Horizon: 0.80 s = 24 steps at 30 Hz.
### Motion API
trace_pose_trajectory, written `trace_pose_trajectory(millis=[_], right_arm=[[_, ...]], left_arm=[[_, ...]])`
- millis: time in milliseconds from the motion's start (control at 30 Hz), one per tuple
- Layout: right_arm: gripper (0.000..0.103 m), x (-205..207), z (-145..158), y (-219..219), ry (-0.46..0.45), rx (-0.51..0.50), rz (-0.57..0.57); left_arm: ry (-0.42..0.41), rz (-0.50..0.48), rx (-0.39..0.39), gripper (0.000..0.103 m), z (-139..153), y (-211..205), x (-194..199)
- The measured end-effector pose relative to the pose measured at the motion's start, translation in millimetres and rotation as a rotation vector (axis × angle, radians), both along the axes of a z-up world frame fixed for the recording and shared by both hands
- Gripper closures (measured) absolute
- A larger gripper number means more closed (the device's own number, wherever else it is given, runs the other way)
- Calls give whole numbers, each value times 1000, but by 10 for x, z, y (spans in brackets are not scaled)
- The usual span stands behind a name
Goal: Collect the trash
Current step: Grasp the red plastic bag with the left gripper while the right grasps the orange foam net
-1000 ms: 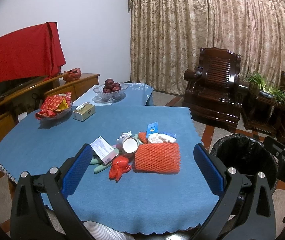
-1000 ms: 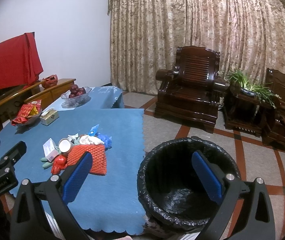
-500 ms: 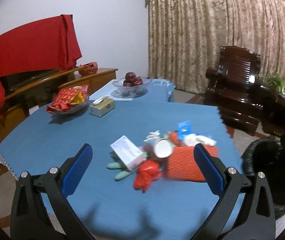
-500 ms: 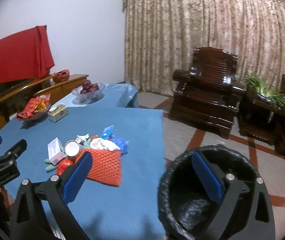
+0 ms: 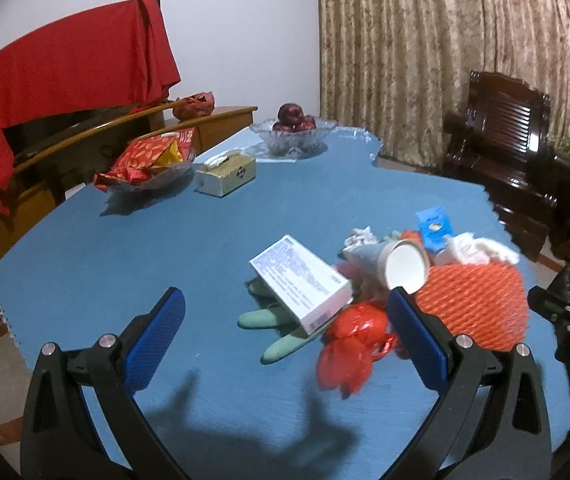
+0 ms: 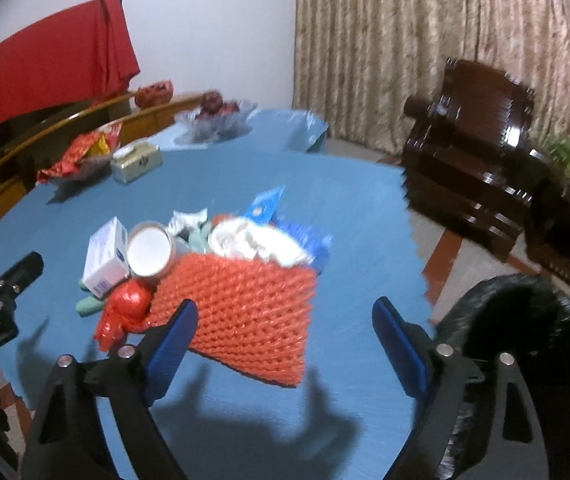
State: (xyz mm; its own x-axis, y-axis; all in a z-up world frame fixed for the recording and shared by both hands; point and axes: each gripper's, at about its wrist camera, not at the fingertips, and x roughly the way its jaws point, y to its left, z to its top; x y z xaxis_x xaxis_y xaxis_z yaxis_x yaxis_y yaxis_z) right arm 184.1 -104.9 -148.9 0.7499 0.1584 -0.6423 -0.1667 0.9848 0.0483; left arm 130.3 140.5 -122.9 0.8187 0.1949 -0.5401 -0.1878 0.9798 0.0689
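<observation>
A pile of trash lies on the blue tablecloth (image 5: 133, 264): an orange foam net (image 5: 473, 304) (image 6: 245, 308), a white box (image 5: 301, 280) (image 6: 105, 256), a paper cup (image 5: 403, 266) (image 6: 151, 250), a red wrapper (image 5: 355, 344) (image 6: 125, 312), green pieces (image 5: 269, 318), white tissue (image 5: 477, 250) (image 6: 253, 242) and a blue packet (image 5: 433, 226) (image 6: 263, 204). My left gripper (image 5: 285, 338) is open and empty just before the box and wrapper. My right gripper (image 6: 285, 340) is open and empty over the net's near edge. A black-lined bin (image 6: 521, 344) stands right of the table.
At the table's far side are a snack bowl (image 5: 145, 160), a tissue box (image 5: 227, 176) and a fruit bowl (image 5: 293, 132). A wooden sideboard (image 5: 85, 140) with red cloth stands left. A dark wooden armchair (image 6: 473, 152) and a plant stand right.
Both grippers have moved forward and left over the table toward the trash pile. The bin has slid to the right edge of the right view. Both jaws stay open.
</observation>
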Motion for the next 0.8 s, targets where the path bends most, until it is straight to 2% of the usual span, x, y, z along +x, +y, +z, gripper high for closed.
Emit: trace_pose_trajectory(millis=[200, 300, 400, 533, 567, 600, 667, 800], right_arm=[[19, 195, -248, 44, 57, -8, 12], [24, 251, -323, 45, 83, 3, 30], [35, 300, -391, 53, 114, 25, 57], [61, 302, -460, 43, 146, 56, 93], [68, 297, -466, 38, 148, 63, 102], [71, 292, -471, 33, 151, 67, 110], [80, 287, -474, 38, 149, 63, 115], [82, 302, -480, 8, 151, 63, 114]], left_arm=[[31, -1, 20, 5, -135, 25, 143], [41, -5, 21, 5, -185, 10, 187], [59, -11, 20, 5, -246, -24, 216], [70, -23, 17, 6, -320, -61, 243], [73, -25, 14, 9, -335, -73, 251], [80, -29, 11, 10, -364, -89, 264], [96, -39, 5, 21, -417, -125, 285], [143, -71, -1, 26, -562, -215, 380]])
